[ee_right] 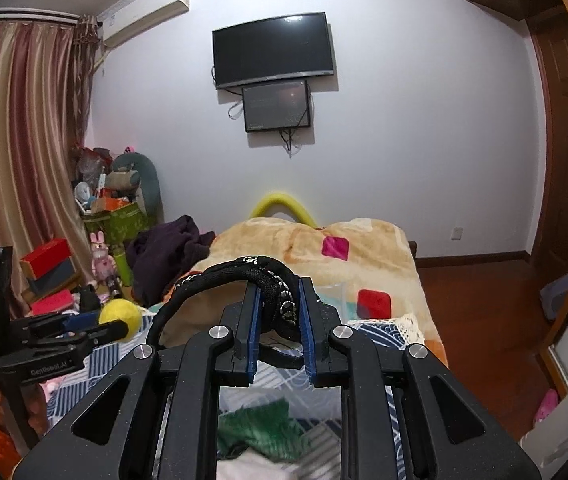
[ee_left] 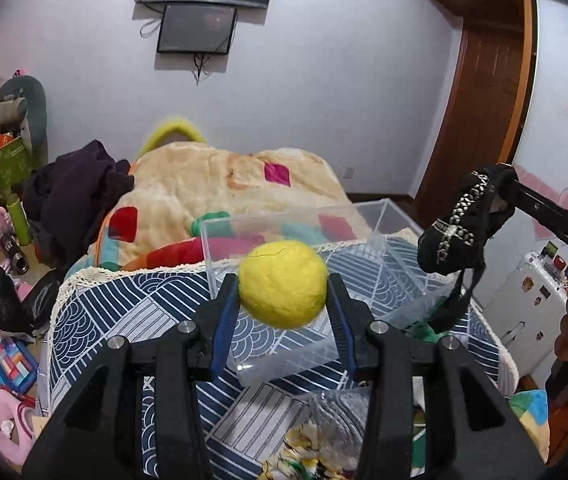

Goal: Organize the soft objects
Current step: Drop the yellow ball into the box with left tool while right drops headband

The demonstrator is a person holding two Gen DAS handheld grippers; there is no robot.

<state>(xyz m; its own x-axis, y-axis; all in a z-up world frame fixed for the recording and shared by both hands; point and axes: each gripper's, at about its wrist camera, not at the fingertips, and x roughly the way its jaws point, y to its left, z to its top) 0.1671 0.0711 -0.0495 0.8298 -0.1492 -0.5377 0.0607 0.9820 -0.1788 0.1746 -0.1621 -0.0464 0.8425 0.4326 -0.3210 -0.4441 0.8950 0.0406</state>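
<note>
My left gripper (ee_left: 282, 285) is shut on a yellow felt ball (ee_left: 282, 283) and holds it above the near left part of a clear plastic divided box (ee_left: 291, 216) on the bed. The ball also shows in the right wrist view (ee_right: 120, 315), at the left gripper's (ee_right: 116, 322) tips. My right gripper (ee_right: 280, 300) is shut on a black studded band (ee_right: 272, 280), lifted above the box. In the left wrist view the band (ee_left: 459, 224) hangs from the right gripper (ee_left: 501, 194) over the box's right side. A green cloth (ee_right: 260, 428) lies below.
The box stands on a blue and white patterned cloth (ee_left: 124, 320) on the bed, with a beige blanket (ee_left: 204, 184) and dark clothes (ee_left: 80, 196) behind. A clear bag (ee_left: 335, 412) lies near. Clutter (ee_left: 0, 340) covers the floor at left. A wooden door (ee_left: 479, 112) stands at right.
</note>
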